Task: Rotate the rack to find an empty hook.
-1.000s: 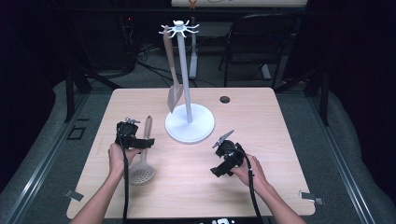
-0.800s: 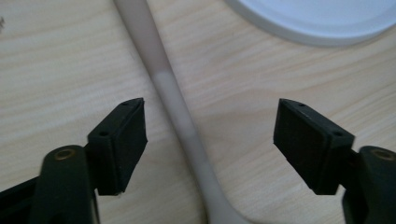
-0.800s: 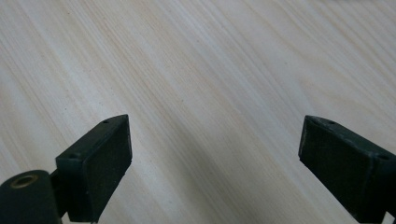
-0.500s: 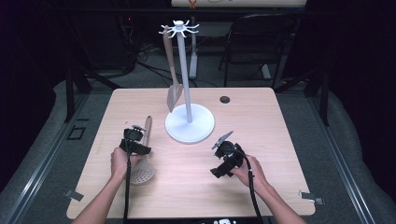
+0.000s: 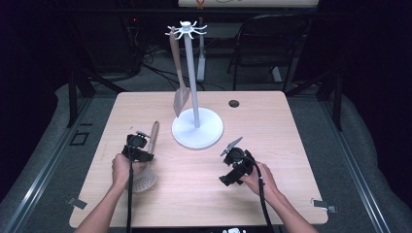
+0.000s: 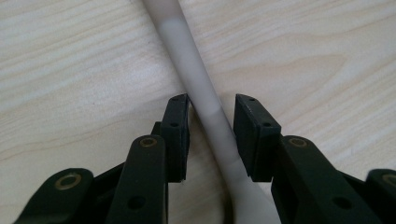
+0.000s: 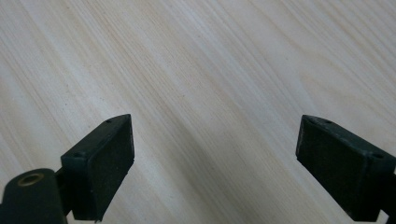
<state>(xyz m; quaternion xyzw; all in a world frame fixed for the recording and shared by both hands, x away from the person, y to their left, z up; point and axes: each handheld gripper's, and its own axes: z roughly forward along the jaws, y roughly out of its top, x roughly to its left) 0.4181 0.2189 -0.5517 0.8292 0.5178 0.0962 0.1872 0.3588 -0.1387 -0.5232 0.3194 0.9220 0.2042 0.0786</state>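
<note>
- Left tongs (image 6: 212, 140) have just been closing around the skimmer handle (image 6: 205, 100); a gap remains on one side.
- Right tongs (image 7: 215, 168) gape, idle over the table (image 5: 291, 126).
- Skimmer (image 5: 145, 165) lies flat near the rack (image 5: 197, 126); squeeze fully before lifting.

Overhead light falls brightly on the pale wooden table (image 5: 291, 145) while the surrounding room sinks into darkness. The high view looks soft and grainy; close-up wood grain stays sharp, with faint shadows.
</note>
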